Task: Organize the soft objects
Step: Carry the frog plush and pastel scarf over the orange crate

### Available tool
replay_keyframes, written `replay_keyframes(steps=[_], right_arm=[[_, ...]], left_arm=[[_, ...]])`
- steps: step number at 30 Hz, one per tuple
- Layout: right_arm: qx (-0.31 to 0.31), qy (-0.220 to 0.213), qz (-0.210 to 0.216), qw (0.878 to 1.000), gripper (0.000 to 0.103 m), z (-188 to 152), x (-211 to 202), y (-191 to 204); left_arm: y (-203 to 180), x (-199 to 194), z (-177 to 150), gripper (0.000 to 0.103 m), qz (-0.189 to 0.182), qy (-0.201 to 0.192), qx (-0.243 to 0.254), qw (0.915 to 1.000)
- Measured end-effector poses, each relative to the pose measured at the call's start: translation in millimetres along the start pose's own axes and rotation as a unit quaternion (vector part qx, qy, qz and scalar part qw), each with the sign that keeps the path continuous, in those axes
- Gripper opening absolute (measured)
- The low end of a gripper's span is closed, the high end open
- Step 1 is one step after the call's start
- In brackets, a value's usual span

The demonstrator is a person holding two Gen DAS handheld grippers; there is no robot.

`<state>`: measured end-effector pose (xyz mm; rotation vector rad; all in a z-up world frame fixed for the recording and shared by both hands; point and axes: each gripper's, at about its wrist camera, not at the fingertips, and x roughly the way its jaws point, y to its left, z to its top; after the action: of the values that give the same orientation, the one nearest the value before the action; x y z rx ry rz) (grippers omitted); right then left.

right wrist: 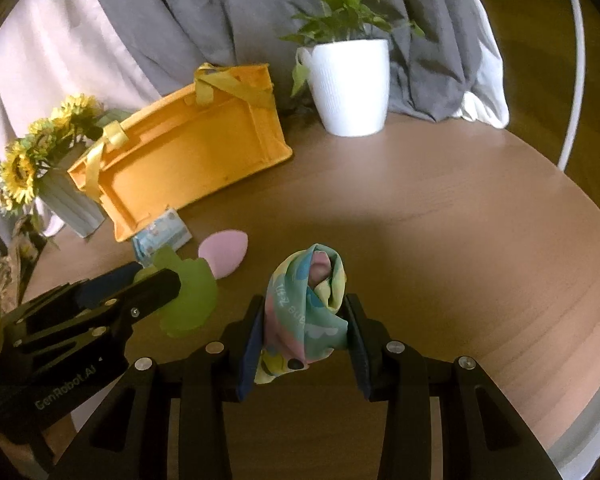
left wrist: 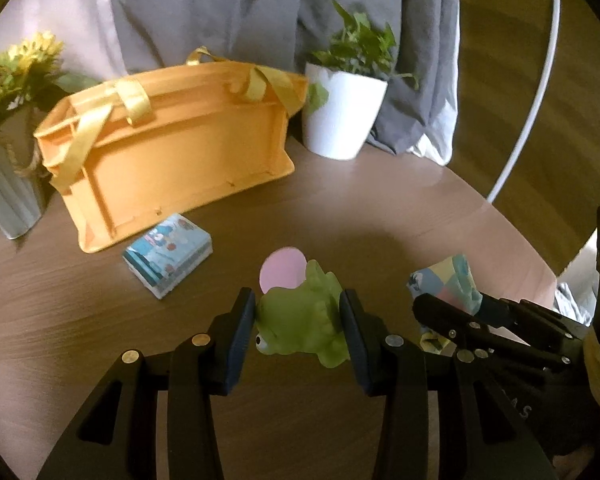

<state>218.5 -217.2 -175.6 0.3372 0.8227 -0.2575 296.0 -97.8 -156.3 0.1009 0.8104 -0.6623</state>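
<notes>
My left gripper [left wrist: 298, 312] is shut on a soft green frog toy [left wrist: 304, 322], held just above the round wooden table [left wrist: 340, 208]. Its pads press both flanks of the toy. My right gripper [right wrist: 306, 328] is shut on a rolled pastel cloth [right wrist: 310, 300] with cartoon print, also lifted off the table. In the left wrist view the right gripper [left wrist: 456, 312] and the pastel cloth [left wrist: 448, 280] sit to the right. In the right wrist view the left gripper [right wrist: 148, 280] with the frog toy [right wrist: 188, 300] sits to the left. A pink egg-shaped sponge [right wrist: 224, 254] lies on the table behind the frog.
An orange felt tote bag [left wrist: 172, 152] with yellow handles lies on its side at the back. A small printed tissue pack [left wrist: 168, 256] rests before it. A white pot with a green plant [left wrist: 342, 116] and a grey vase of sunflowers [left wrist: 8, 196] flank the bag. Grey curtains hang behind.
</notes>
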Motion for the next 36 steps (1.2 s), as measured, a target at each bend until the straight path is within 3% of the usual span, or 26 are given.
replay_keyframes(steps=[15, 36], right_arm=[[-0.052, -0.028, 0.055, 0.997, 0.040, 46, -17, 13], [-0.094, -0.092, 0.112, 0.985, 0.040, 95, -42, 58]], left_arm=[[11, -43, 19, 0.043, 0.061, -0.054, -0.054, 0.9952], [36, -97, 49, 0.043, 0.111, -0.138, -0.070, 0.9818]])
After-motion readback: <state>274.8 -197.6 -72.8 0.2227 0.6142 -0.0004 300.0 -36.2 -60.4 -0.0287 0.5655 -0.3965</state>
